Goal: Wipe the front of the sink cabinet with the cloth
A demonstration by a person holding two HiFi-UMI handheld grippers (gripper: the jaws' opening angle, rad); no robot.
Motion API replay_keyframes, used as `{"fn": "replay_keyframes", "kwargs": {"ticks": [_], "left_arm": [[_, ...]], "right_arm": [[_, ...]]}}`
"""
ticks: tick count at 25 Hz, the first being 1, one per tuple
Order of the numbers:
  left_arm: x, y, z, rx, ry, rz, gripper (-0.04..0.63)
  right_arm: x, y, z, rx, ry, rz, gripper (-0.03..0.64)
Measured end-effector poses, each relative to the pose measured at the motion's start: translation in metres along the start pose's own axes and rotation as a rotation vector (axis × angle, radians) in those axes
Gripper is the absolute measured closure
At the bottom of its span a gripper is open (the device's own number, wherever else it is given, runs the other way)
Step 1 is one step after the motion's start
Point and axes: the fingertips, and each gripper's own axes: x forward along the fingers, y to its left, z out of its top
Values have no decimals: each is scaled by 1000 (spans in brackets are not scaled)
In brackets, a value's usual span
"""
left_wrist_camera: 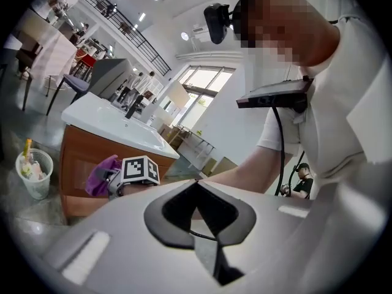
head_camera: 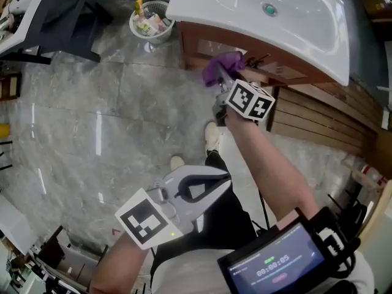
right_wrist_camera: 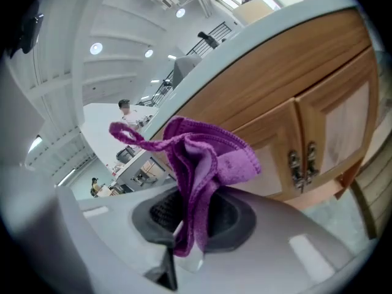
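Observation:
The purple cloth (head_camera: 222,66) is bunched between the jaws of my right gripper (head_camera: 219,78), which is shut on it. It is held up close to the wooden front of the sink cabinet (head_camera: 199,45), just under the white basin (head_camera: 306,17); whether it touches the wood I cannot tell. In the right gripper view the cloth (right_wrist_camera: 205,158) stands out of the gripper (right_wrist_camera: 193,216), with the cabinet doors (right_wrist_camera: 331,121) and their metal handles (right_wrist_camera: 302,164) to the right. My left gripper (head_camera: 205,182) hangs low by my body, shut and empty, far from the cabinet (left_wrist_camera: 76,158).
A white mesh waste basket (head_camera: 150,20) stands on the grey stone floor left of the cabinet. A dark chair (head_camera: 61,17) is at the far left. A slatted wooden panel (head_camera: 318,118) runs to the cabinet's right. My shoes (head_camera: 212,136) are in front of it.

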Motion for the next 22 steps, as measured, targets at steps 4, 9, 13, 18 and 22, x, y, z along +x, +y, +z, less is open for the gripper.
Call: {"fn": "replay_keyframes", "kwargs": {"ticks": [4,9,13,18,22], "left_arm": [[32,-9,4,4,32,-73,591],[69,-7,8,-10,62,-132,591],[86,-10,3,-10,92,-161,591],[104,-5,2,-7,119,-176,591],[110,5,2,-14,133,-171,591]], "right_arm": [[-64,-74,26,29,-78,-116,545],[-135,-191,60,20,-134,-303,545],[-182,-267,85,-17,-174,-447,545],[-197,-334,102,-47,-159,-562,545],[-184,-355,109,-33,-162,-587,545]]}}
